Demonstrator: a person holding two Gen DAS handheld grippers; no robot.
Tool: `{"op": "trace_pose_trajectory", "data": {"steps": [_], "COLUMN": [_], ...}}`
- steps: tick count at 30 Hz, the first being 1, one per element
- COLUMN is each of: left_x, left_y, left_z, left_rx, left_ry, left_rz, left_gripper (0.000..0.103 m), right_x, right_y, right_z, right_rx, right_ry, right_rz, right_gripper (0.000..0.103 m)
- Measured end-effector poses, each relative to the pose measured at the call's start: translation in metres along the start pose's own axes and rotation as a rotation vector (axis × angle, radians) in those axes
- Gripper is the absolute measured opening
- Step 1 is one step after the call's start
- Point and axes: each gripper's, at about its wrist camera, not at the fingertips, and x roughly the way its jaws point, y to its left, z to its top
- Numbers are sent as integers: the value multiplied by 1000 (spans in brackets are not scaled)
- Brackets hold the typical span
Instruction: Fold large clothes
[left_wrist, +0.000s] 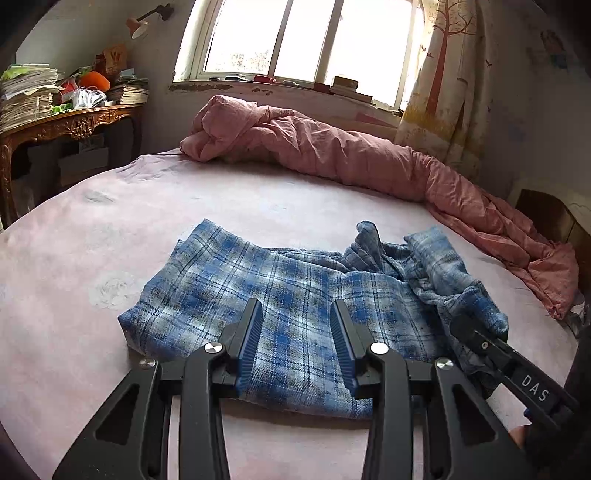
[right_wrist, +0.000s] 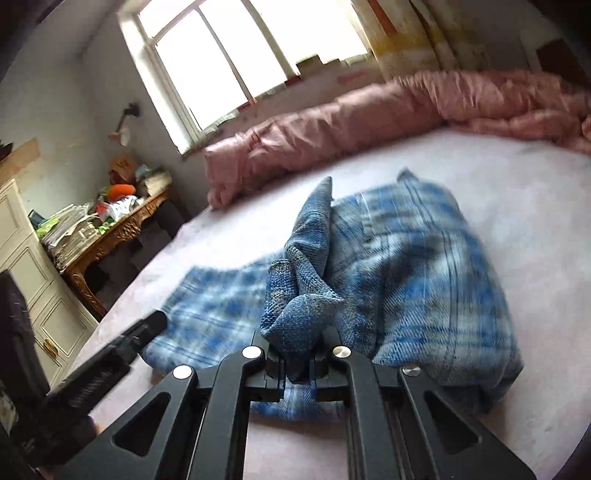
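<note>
In the left wrist view, the left gripper (left_wrist: 296, 325) is hovering with its jaws apart and empty over the near edge of the blue plaid shirt (left_wrist: 280, 295), which is lying on the pink bed (left_wrist: 92, 229). In the right wrist view, the right gripper (right_wrist: 300, 363) is clamping a bunched fold of the shirt (right_wrist: 413, 266), lifting it off the bed (right_wrist: 535, 221); the pink quilt (right_wrist: 332, 125) is lying far behind.

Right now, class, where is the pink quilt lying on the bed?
In both views the pink quilt lies bunched along the bed's far edge under the window, beyond the blue plaid garment.
</note>
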Motion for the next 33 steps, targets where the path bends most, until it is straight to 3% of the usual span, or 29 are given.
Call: {"op": "trace_pose_trajectory", "data": {"steps": [4,7,9,10,11,16,18,20,23,25,27,30,33], "left_x": [8,17,23,24,23,12,10,12,15,17,20,37,40], "left_y": [-1,9,17,20,21,16,11,8,4,2,-1,-6,-19], "left_z": [-3,-5,-6,-6,-6,-3,-3,-4,-5,-6,-7,-18,-23], "left_rx": [-2,-83,-130,-134,-133,-85,-60,-41,-30,-21,-23,-111,-93], "left_ry": [33,88,117,120,112,53,45,49,62,70,98,229,232], "left_rz": [-13,-30,-57,-54,-40,4,9,2,-13,-34,-99,-352,-410], "left_gripper": [37,38,38,38,38,38,38,38,38,38,43,46,46], "right_x": [45,41,27,23,17,-4,-14,-16,-5,3,7,5,-12], "right_y": [-4,-6,0,1,3,0,-7,-9,-21,-38,-47,-45,-50], "right_z": [-20,-23,-18,-17,-17,-8,2,11,18,18,17,18,26], "right_rx": [12,8,-23,-35,-45,-17,5,-30,-63,-28,-22,-67,-29], "right_ry": [206,184,133,122,111,55,13,-1,76,131,157,186,180], "right_rz": [-58,-36,0,2,4,-13,-56,-157,-313,-332,-334,-330,-281], "right_gripper": [10,13,36,53,56,56,56,56,56,56,56,56,56]}}
